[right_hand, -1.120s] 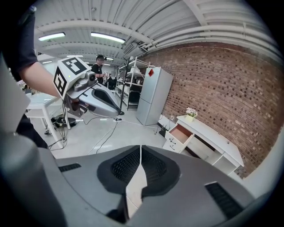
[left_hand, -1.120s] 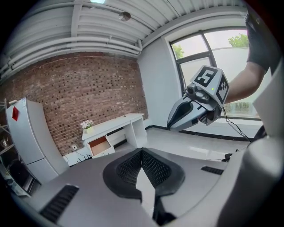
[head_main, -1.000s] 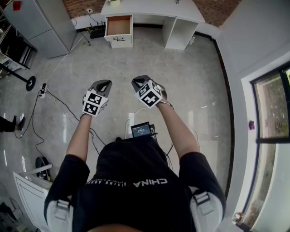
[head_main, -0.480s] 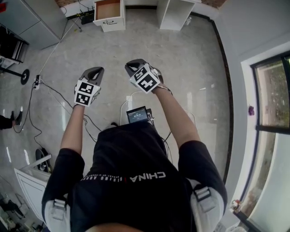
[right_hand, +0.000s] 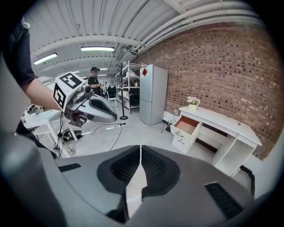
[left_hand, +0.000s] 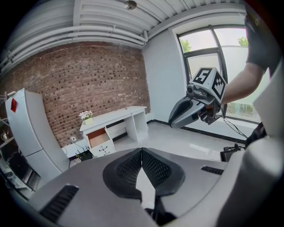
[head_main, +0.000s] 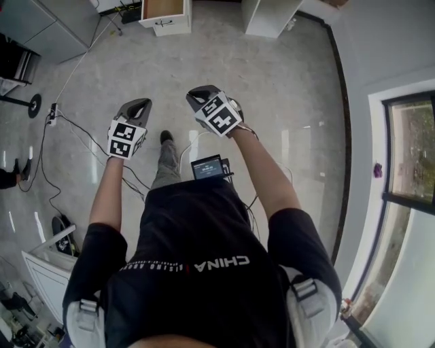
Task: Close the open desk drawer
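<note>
The left gripper (head_main: 140,104) and right gripper (head_main: 198,94), both with jaws pressed together on nothing, are held over the floor (head_main: 285,88), well short of the white worktop (right_hand: 224,120). The open drawer (head_main: 163,8) juts from the worktop's left end.

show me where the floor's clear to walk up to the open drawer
Floor is bare between the open drawer and the window wall. Crowded on the left: cables and a power strip lie near the grey cabinet.
</note>
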Available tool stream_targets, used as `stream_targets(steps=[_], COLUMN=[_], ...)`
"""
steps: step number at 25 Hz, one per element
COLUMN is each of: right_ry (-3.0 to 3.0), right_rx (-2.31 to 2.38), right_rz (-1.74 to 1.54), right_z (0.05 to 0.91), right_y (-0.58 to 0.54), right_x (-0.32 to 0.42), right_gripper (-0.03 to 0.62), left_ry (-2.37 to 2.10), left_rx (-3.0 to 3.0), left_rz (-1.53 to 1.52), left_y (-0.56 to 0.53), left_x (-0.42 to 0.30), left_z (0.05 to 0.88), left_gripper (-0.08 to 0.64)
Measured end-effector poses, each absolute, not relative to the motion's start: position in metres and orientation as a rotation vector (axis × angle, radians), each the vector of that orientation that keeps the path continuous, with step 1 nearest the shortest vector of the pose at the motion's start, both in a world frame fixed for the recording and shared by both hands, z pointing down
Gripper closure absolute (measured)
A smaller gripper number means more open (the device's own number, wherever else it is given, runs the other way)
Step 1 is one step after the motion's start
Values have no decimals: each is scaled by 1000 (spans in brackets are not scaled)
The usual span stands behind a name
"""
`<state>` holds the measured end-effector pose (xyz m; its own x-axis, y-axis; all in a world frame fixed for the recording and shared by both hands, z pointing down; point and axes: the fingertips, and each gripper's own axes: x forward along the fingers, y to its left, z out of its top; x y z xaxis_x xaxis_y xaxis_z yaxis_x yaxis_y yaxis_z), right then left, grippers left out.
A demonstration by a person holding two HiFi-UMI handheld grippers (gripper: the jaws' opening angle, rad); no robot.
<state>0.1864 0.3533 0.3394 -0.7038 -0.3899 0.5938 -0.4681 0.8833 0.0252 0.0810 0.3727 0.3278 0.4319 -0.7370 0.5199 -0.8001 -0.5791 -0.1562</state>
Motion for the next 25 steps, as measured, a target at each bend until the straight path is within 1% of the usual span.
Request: stream_targets(steps=[7, 13, 17, 25], right_ry=[-2378, -2354, -2357, -2309], right_rx=[660, 712, 746, 733], right_rz=[149, 170, 221, 247], right_z=[350, 337, 341, 361], right_y=[240, 152, 114, 47], right_x=[132, 60, 30, 9], right_gripper=[575, 575, 575, 575], left_ry=[-1314, -1257, -1235, -1184], left_rx=[2620, 2655, 2633, 2649], left_rz=[833, 791, 785, 771], left_y=[252, 162, 117, 47], left_x=[31, -42, -80, -97], left_z=[339, 331, 340, 352], left_gripper=[548, 548, 548, 548])
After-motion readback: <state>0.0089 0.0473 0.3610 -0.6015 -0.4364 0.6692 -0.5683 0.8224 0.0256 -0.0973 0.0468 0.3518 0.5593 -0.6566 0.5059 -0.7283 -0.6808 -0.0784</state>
